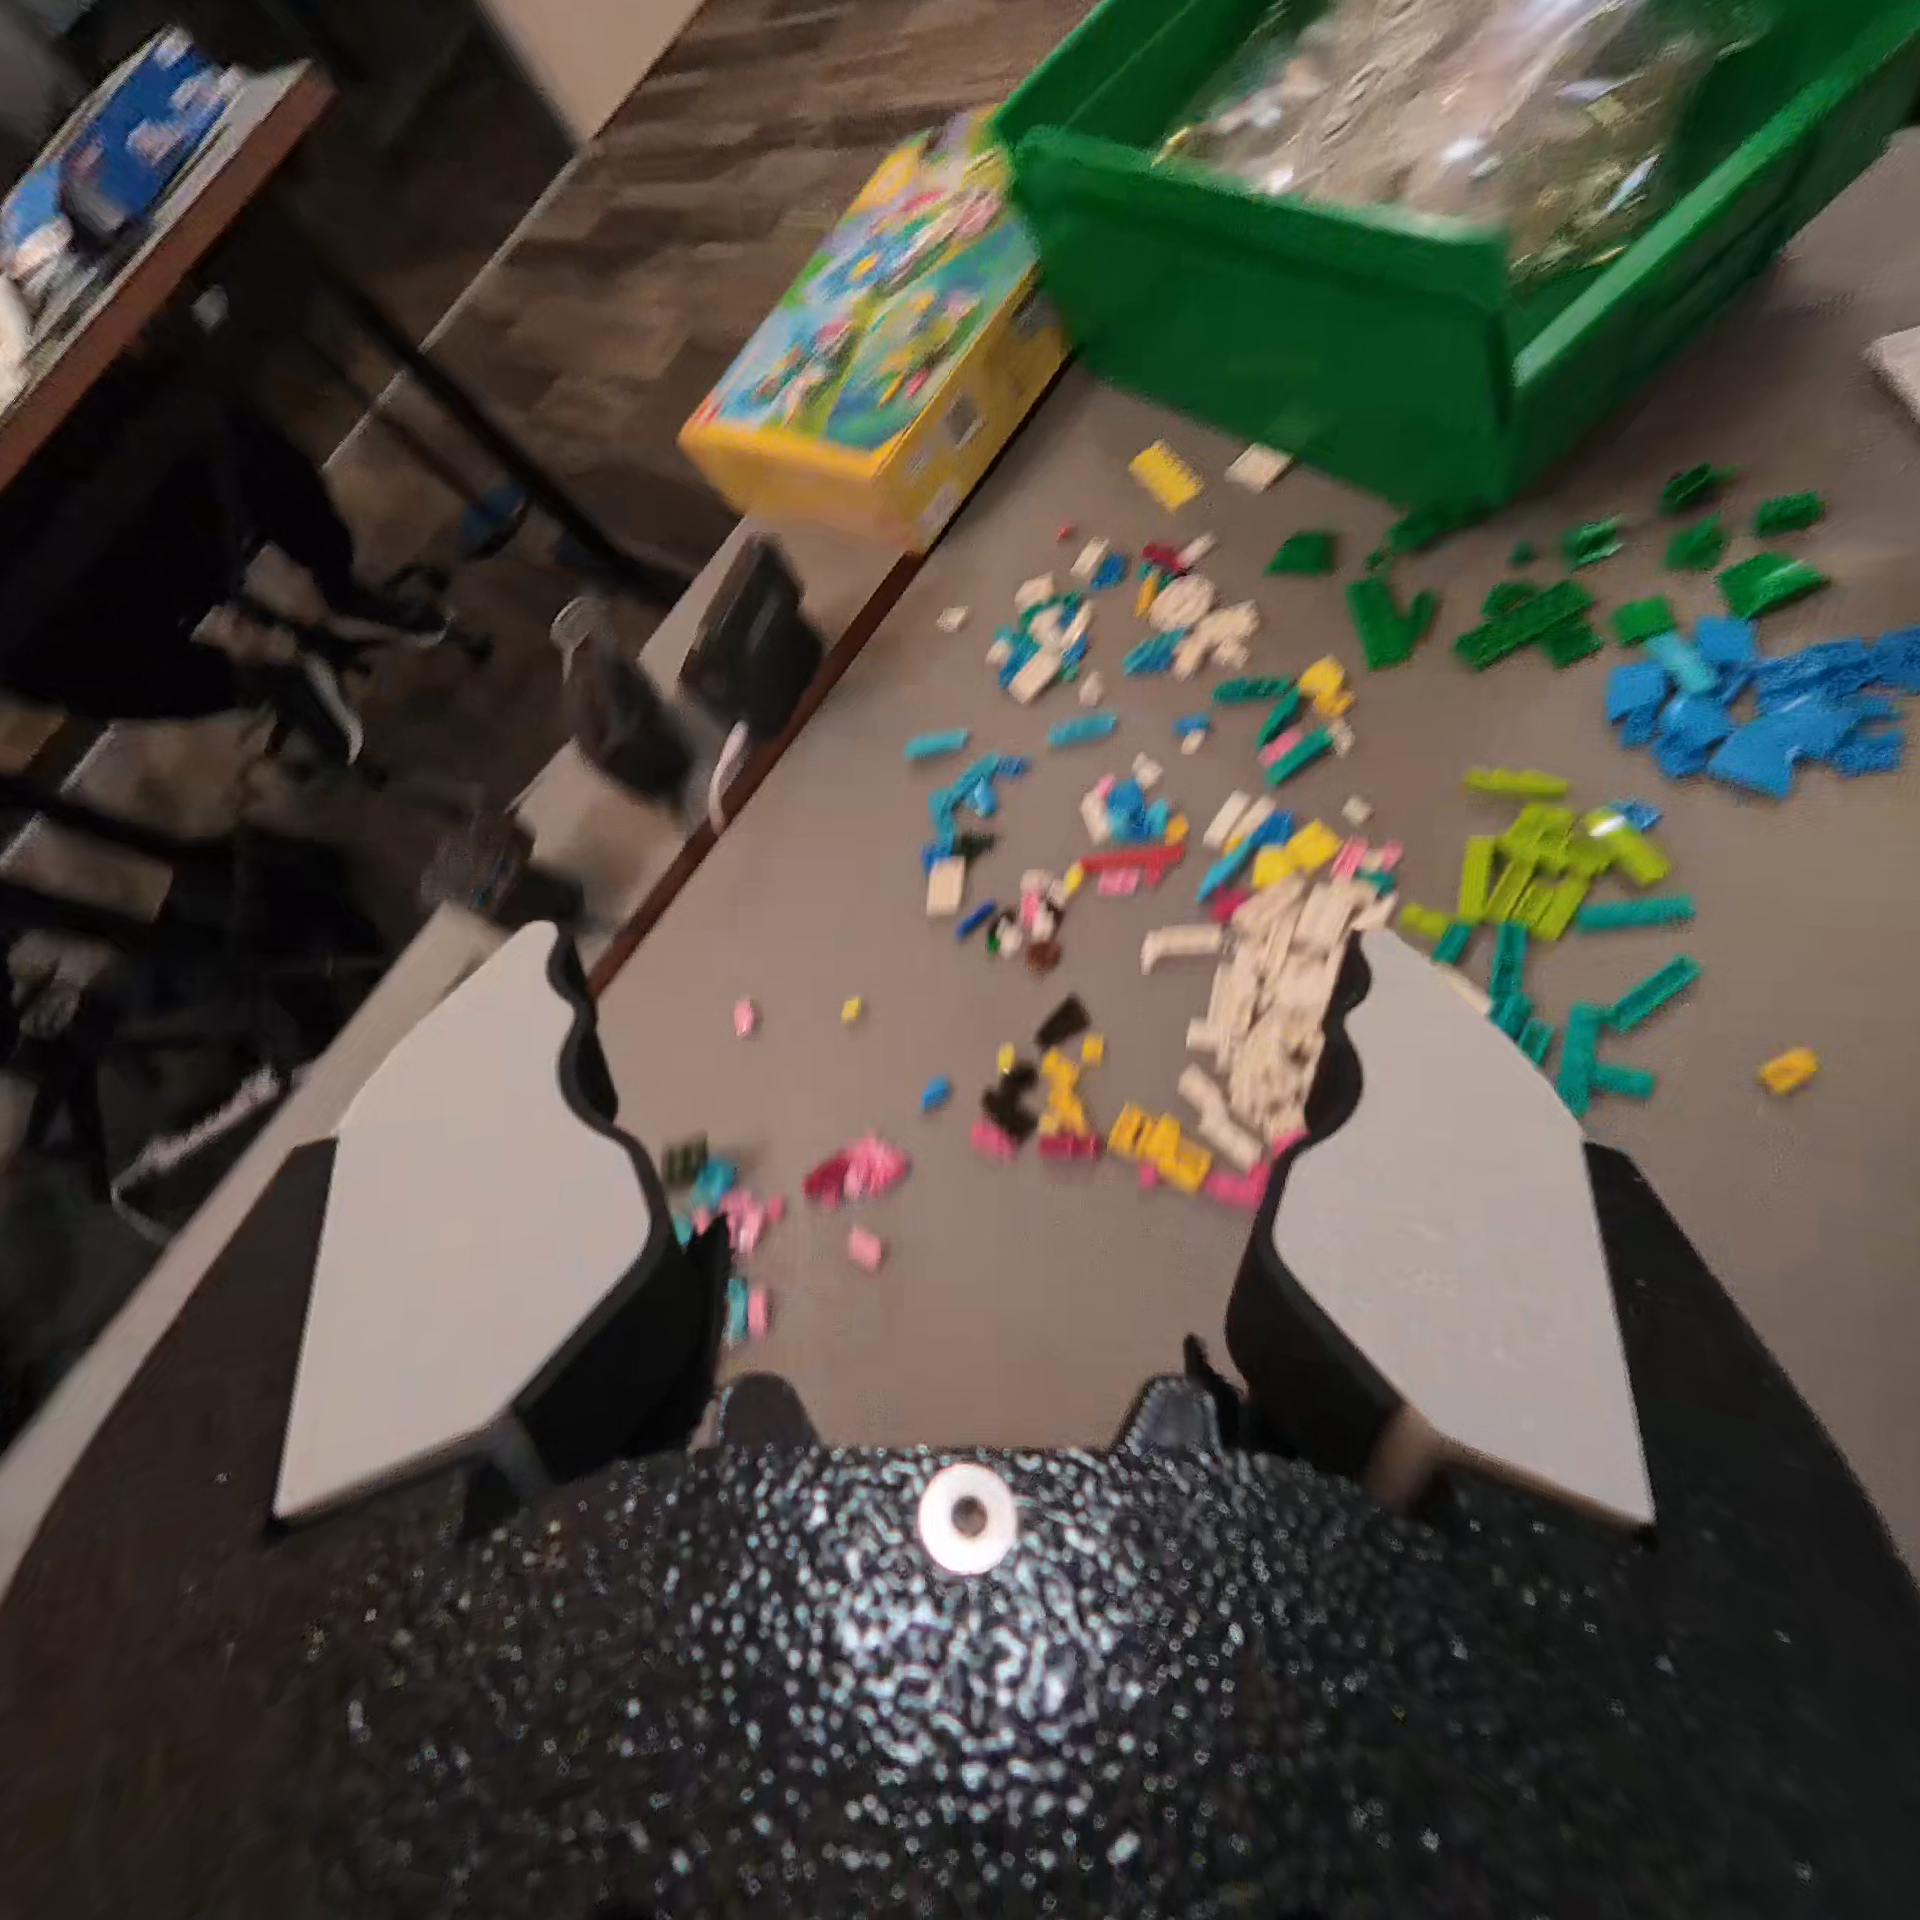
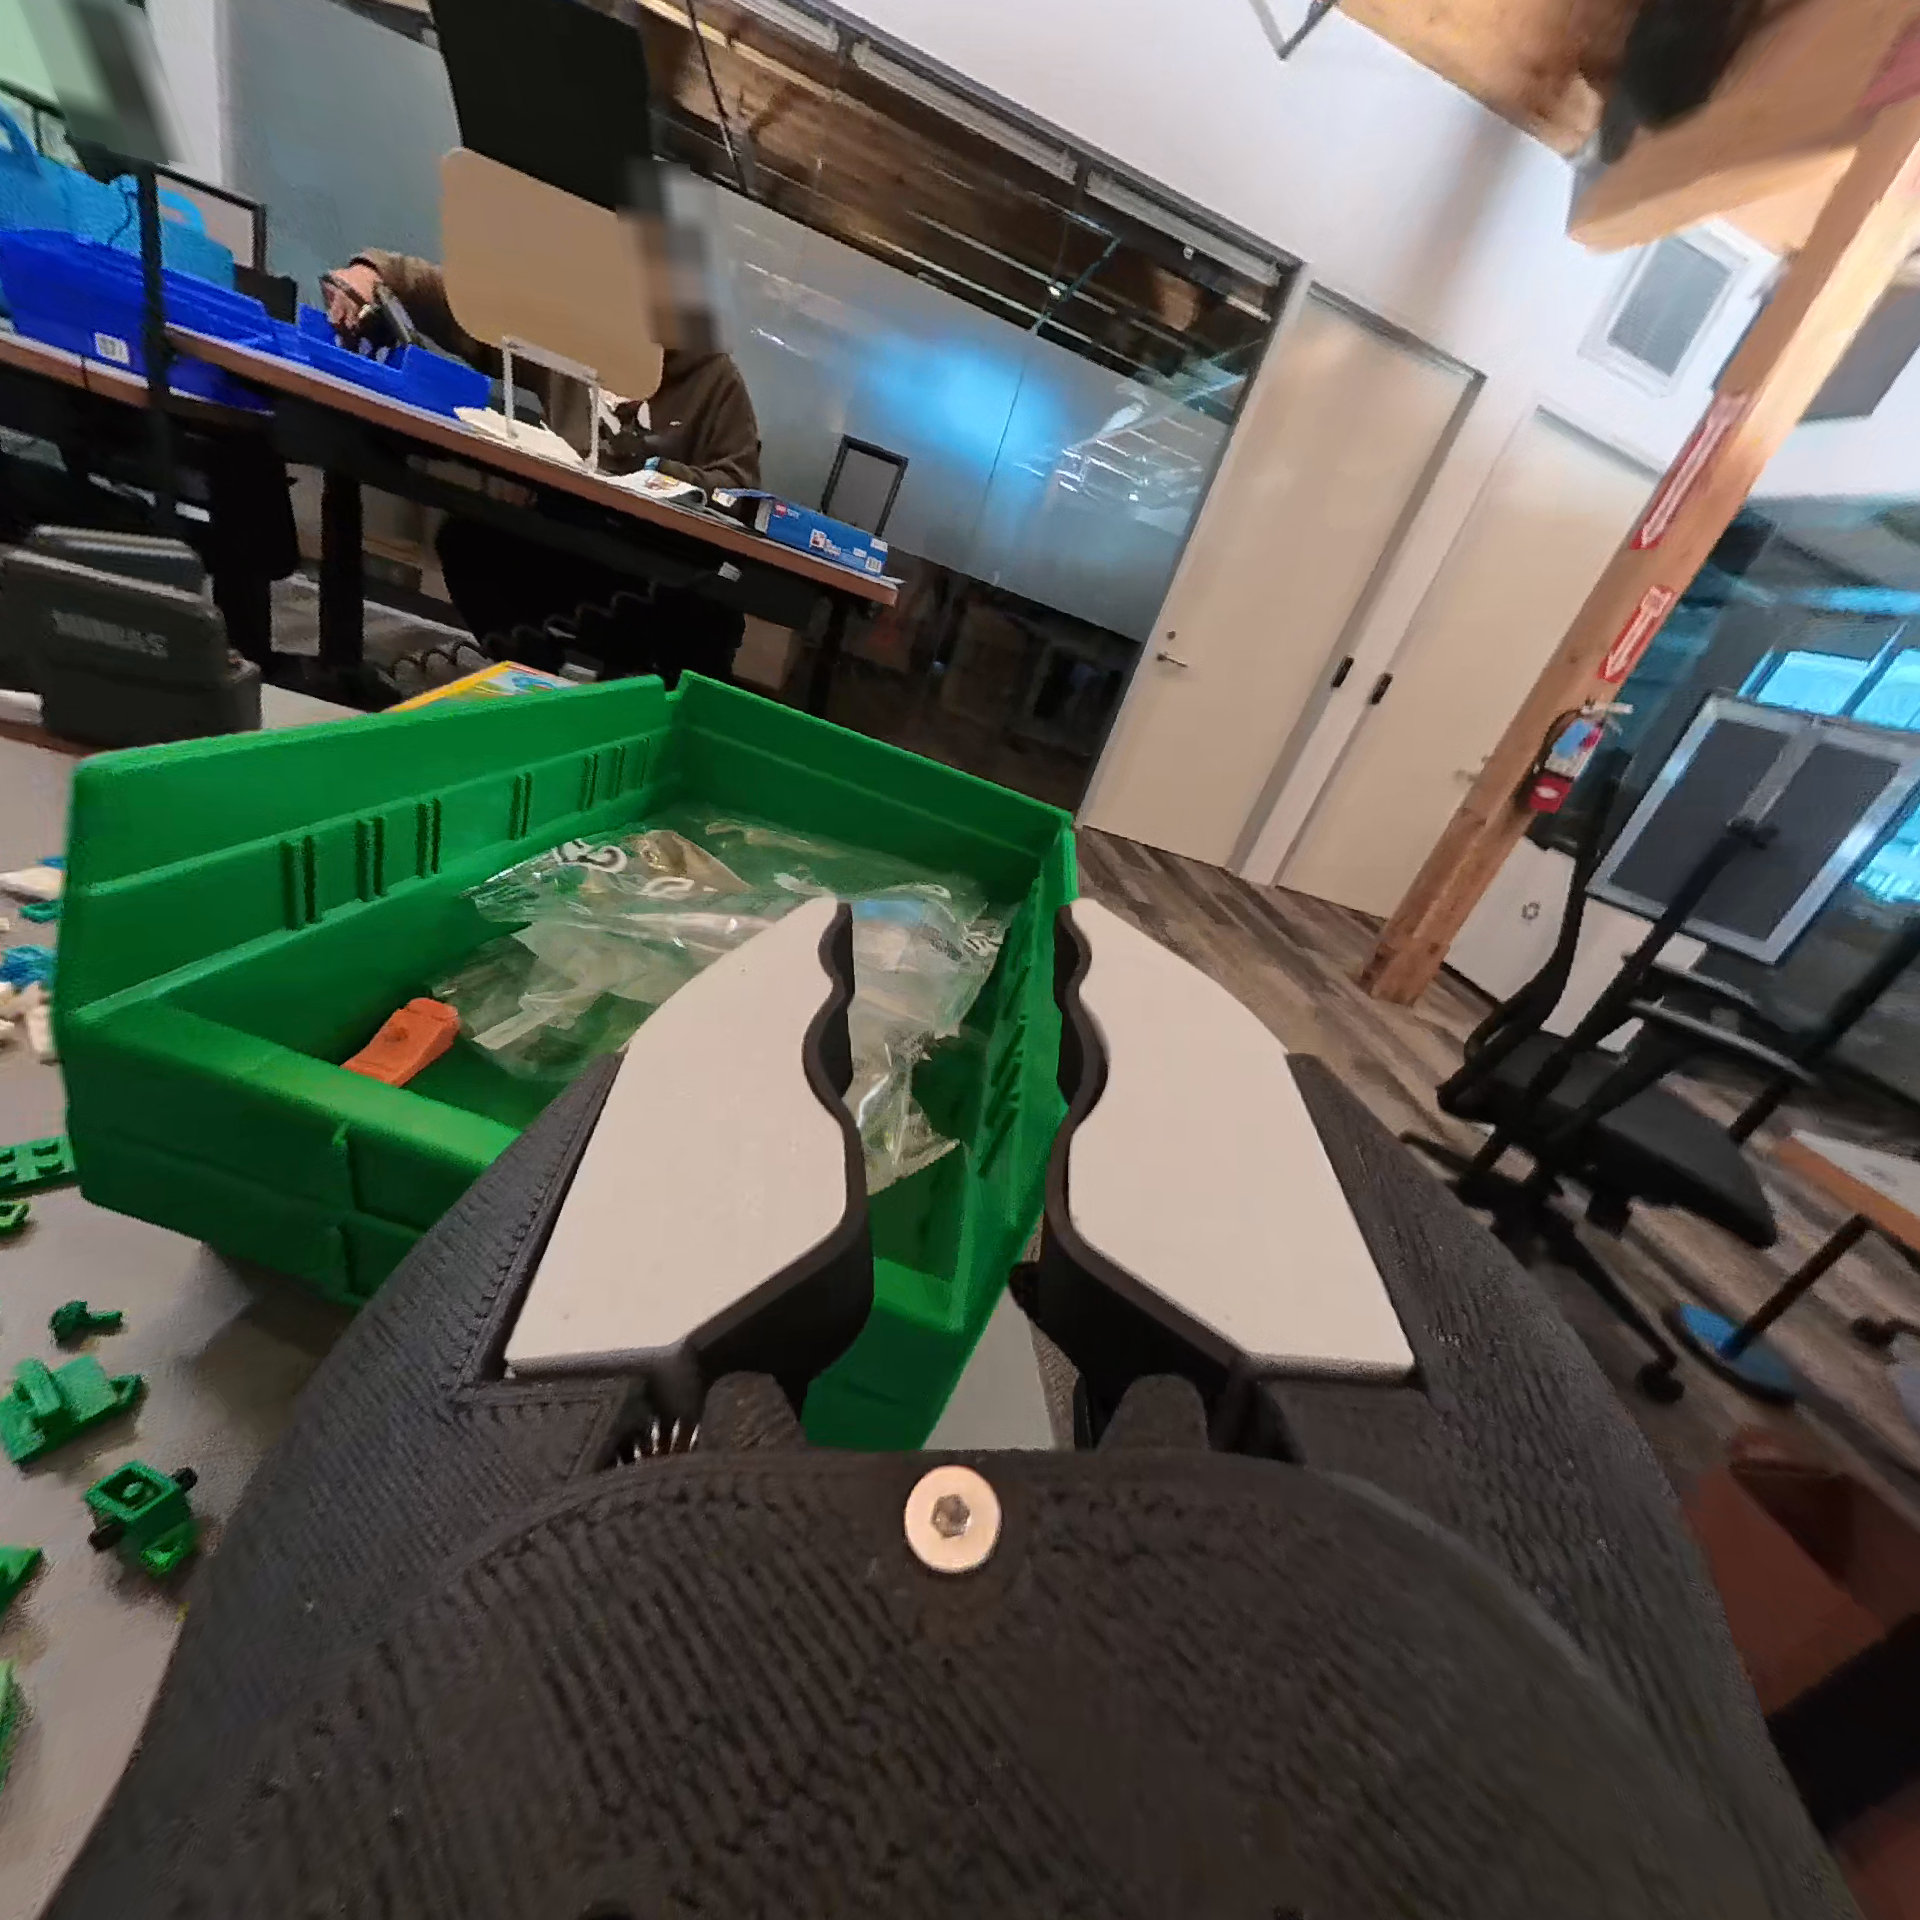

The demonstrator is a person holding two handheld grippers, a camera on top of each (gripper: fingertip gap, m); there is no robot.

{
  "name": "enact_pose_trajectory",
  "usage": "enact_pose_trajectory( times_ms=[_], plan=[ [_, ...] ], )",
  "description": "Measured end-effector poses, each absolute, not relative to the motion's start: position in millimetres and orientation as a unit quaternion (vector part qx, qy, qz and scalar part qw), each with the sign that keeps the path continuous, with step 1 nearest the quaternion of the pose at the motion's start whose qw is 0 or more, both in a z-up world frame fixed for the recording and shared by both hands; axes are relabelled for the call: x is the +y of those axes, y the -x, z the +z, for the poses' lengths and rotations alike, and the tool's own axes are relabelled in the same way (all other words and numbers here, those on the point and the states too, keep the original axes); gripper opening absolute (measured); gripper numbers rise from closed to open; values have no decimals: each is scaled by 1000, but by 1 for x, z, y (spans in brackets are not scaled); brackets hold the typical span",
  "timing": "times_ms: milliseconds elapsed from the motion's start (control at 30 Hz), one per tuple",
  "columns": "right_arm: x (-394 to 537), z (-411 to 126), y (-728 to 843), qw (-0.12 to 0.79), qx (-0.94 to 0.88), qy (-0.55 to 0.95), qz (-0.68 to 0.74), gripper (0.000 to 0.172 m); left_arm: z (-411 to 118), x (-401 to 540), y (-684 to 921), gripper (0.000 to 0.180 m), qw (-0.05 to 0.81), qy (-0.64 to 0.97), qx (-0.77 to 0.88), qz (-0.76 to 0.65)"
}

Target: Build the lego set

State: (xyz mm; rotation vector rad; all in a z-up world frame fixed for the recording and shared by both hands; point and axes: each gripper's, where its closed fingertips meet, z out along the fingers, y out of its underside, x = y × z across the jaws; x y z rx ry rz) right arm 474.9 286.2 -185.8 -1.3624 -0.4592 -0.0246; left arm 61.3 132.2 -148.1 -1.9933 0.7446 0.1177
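We spot printing on the yellow box (image 1: 883, 343) by the tabletop's edge and on red signs (image 2: 1683, 488) up a wooden post, all too blurred to read.

Green bin (image 2: 312, 1039), yellow box (image 1: 883, 343), scattered bricks (image 1: 1278, 997).

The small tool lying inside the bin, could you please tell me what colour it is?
Orange, seen best in the right wrist view.

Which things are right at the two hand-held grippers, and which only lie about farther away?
At the grippers: left hand-held gripper, open above the table, white brick pile by one finger; right hand-held gripper, open astride the green bin side wall, over clear bags.

Lying about: yellow box, blue plates, orange piece in the bin, loose green pieces.
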Motion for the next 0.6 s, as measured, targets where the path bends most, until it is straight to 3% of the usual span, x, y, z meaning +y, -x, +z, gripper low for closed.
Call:
enact_pose_trajectory(
  times_ms=[167,433,600],
  plan=[
    [249,-173,-422,714,-296,633,41,31,-196,57,31,104,505,840,187,61],
    [151,-221,-287,558,-493,655,132,21,-253,0,56,48,516,843,152,-19],
    [128,-277,-231,452,-592,660,104,23,-258,3,56,44,561,816,137,-29]
  ],
)
